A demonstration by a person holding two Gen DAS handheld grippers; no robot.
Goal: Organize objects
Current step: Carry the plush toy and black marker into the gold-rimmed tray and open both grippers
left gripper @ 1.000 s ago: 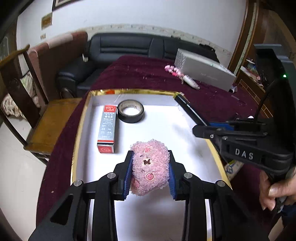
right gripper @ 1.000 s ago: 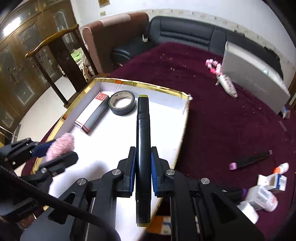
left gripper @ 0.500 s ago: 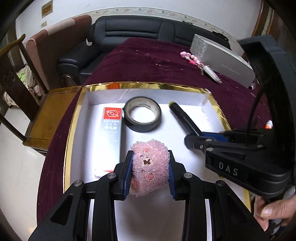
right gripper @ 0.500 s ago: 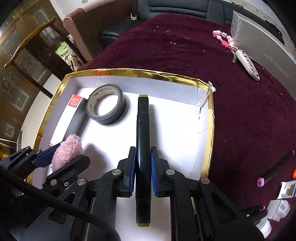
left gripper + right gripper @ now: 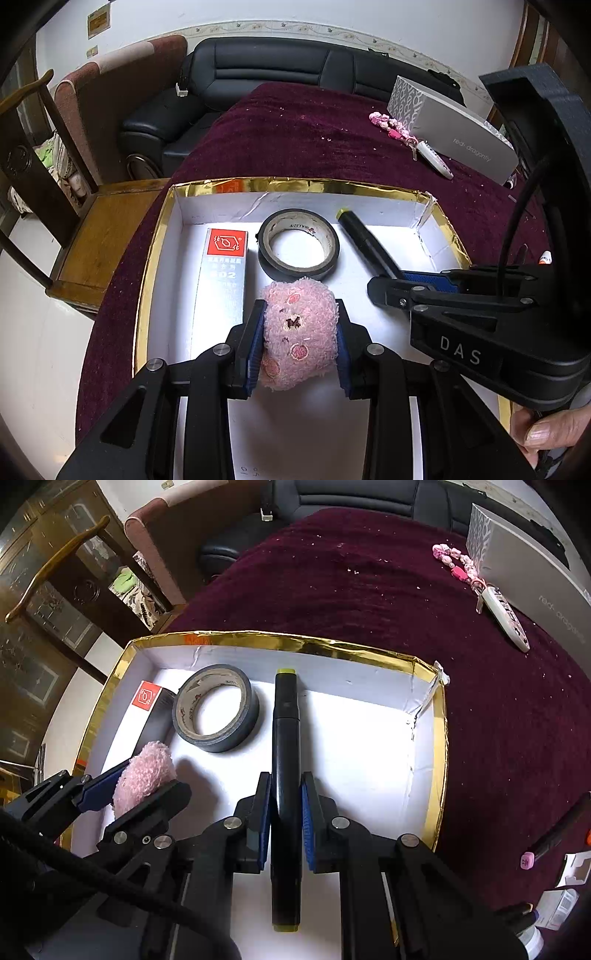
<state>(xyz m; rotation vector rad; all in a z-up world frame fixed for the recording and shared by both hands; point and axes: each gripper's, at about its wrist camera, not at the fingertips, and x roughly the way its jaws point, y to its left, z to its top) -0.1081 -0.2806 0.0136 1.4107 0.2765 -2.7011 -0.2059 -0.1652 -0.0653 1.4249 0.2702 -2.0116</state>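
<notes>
A pink fluffy plush toy is clamped between the blue pads of my left gripper, low over the white floor of a gold-rimmed box. My right gripper is shut on a black marker with yellow-green ends, which points toward the box's far wall. In the right wrist view the plush toy and the left gripper sit to the left, and the box rim runs down the right. The right gripper and the marker show at right in the left wrist view.
Inside the box lie a roll of black tape and a grey carton with a red label. On the maroon cloth are a silver box, a pink bead keychain, a pink-capped marker and small packets. A hand grips the right tool.
Both grippers moved forward and down over the box, so the tape, carton and far wall look larger and nearer. The plush toy and the marker stayed gripped; little moved in the last half second.
</notes>
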